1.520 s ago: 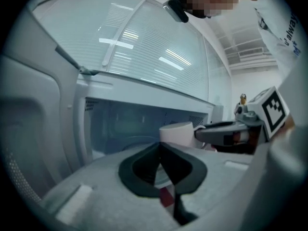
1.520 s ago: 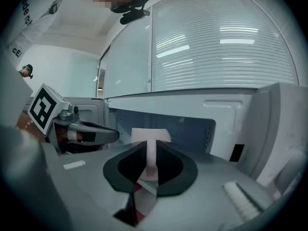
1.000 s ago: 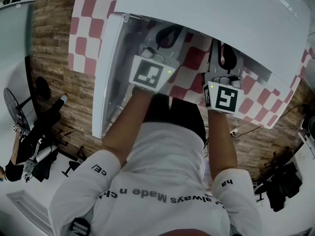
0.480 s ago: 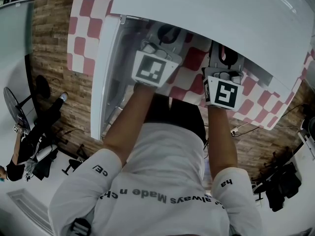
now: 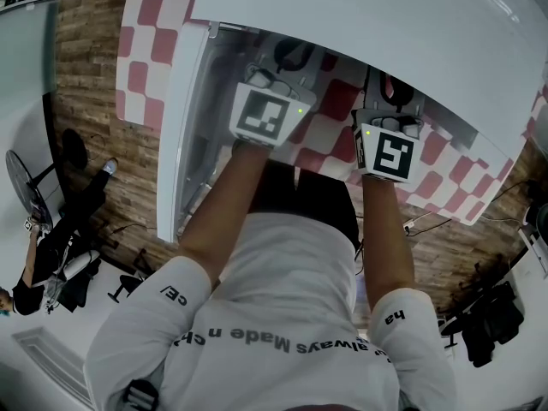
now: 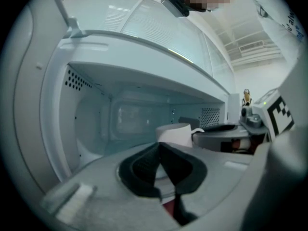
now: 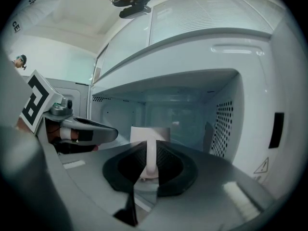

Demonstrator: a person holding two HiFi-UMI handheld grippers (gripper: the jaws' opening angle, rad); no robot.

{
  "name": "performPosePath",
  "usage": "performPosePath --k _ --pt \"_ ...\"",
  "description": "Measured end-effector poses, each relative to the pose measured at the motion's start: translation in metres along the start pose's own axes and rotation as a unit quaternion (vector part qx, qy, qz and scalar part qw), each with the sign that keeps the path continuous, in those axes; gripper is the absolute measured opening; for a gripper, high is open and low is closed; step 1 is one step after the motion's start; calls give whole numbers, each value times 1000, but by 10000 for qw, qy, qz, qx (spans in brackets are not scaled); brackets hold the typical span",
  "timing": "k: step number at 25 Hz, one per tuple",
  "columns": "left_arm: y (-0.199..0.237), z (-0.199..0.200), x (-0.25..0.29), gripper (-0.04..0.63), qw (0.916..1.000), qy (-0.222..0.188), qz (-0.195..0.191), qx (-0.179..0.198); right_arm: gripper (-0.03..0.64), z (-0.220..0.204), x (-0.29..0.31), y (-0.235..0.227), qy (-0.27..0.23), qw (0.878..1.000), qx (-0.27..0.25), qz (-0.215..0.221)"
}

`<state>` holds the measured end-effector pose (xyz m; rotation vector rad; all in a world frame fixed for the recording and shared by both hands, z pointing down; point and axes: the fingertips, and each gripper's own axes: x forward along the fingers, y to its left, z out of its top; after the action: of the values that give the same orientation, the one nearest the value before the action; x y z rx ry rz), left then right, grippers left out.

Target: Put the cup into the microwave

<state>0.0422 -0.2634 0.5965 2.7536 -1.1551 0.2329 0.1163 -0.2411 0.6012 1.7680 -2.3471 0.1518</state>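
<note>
**Holding a cup at the microwave's mouth**

Grips the white cup (image 7: pixel 144 134) by its handle in the right gripper (image 7: pixel 150 153), jaws pinched on either side of the loop. Holds it at the open front of the white microwave (image 7: pixel 252 105), cavity straight behind; hard to tell whether set down or hanging. Carries the left gripper (image 6: pixel 159 147) just beside the cup, jaws pressed together on nothing. Leans over a red-and-white checked cloth (image 5: pixel 141 50), with the door (image 5: pixel 175 152) open wide at the left.

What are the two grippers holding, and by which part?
The right gripper pinches the white cup by its handle. The left gripper holds nothing; its jaws are shut.
</note>
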Motion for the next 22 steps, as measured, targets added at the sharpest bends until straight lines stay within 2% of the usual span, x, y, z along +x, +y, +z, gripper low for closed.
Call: performPosePath --k 15,22 --pt "-5 3 -13 3 9998 170 -9 52 46 -16 -1 3 396 9992 51 77" --pt "-13 9 -19 3 9993 364 -33 -118 71 -20 -6 2 602 9980 136 111"
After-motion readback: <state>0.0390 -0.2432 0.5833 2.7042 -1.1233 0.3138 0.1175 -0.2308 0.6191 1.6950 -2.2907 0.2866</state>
